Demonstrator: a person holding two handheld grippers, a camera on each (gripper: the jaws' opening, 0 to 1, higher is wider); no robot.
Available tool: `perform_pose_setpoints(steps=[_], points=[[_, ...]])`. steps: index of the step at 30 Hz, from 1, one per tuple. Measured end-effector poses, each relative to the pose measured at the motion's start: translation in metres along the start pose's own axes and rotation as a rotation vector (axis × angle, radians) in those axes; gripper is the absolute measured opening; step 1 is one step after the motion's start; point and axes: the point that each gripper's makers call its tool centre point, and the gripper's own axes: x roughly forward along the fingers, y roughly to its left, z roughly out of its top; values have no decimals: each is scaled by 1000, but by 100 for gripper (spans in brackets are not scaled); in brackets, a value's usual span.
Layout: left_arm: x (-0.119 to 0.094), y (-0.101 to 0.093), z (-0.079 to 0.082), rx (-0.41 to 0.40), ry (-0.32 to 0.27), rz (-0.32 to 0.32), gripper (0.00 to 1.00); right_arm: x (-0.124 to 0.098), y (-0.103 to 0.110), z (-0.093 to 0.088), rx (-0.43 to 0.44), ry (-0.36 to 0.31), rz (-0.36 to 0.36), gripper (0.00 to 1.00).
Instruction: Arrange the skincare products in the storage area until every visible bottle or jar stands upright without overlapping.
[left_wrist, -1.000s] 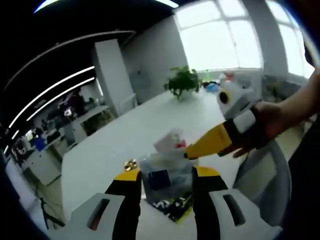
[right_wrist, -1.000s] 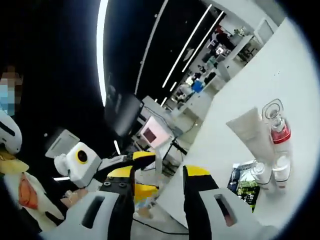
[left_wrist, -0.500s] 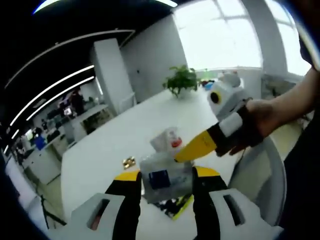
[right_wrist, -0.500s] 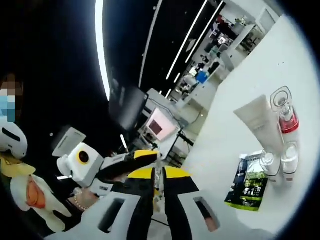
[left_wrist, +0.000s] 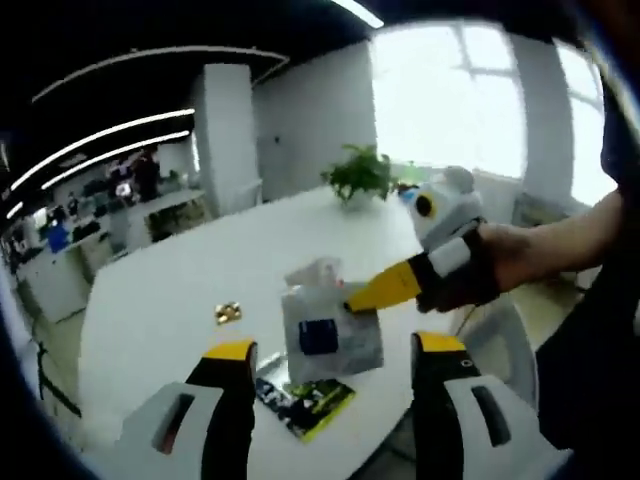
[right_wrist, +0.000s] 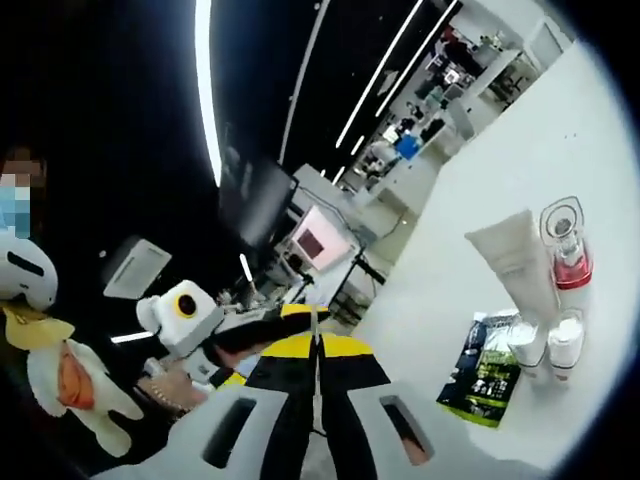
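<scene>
Left gripper view: blown-out windows (left_wrist: 470, 95) backlight the room, bench (left_wrist: 160, 300) glares white, whole frame soft with motion blur. Right gripper view: mostly dark, ceiling light strips (right_wrist: 204, 90) streak, bench (right_wrist: 520, 170) overexposed. Strong fisheye bending at edges in both.

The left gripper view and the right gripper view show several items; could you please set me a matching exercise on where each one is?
Things:
1. clear pouch
2. green sachet
3. potted plant
4. white tube

Places:
A. next to the red-necked bottle
B. clamped in the right gripper
C. at the far end of the table
D. flat on the table, near its edge

Pairs: 1-B, 2-D, 3-C, 4-A.
</scene>
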Motion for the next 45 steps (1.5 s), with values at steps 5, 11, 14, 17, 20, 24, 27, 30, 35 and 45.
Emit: perform_pose_setpoints(steps=[5,11,14,17,20,24,27,30,35,45], points=[[-10,-1,0,-149,-25,-108,38,0,13,-5,-23,91,75,1],[-11,-10,-8,-272,-17,-247,30,4,17,-15,-5,141,119,1],[-8,-13,-14,-292,5,-270,24,6,20,-17,3,151,132,1],[-6,-17,-14,-363,-16,-297,21,7,23,-17,-7,164,138,1],[-5,-16,-16,-387,-25,-288,19,6,22,-18,-11,171,128,1],[-5,-15,-14,-487,-74,-276,12,8,15,-15,-23,157,79,1],[-6,-16,-11,-577,-113,-280,8,12,11,-10,-33,126,42,1],[-9,-11,-7,-682,-169,-282,6,16,9,-6,-68,94,10,5],[-20,5,8,-899,-322,-302,6,22,17,-11,-28,57,20,19],[-24,11,-4,-911,-301,-277,5,34,16,-23,66,11,-21,6]])
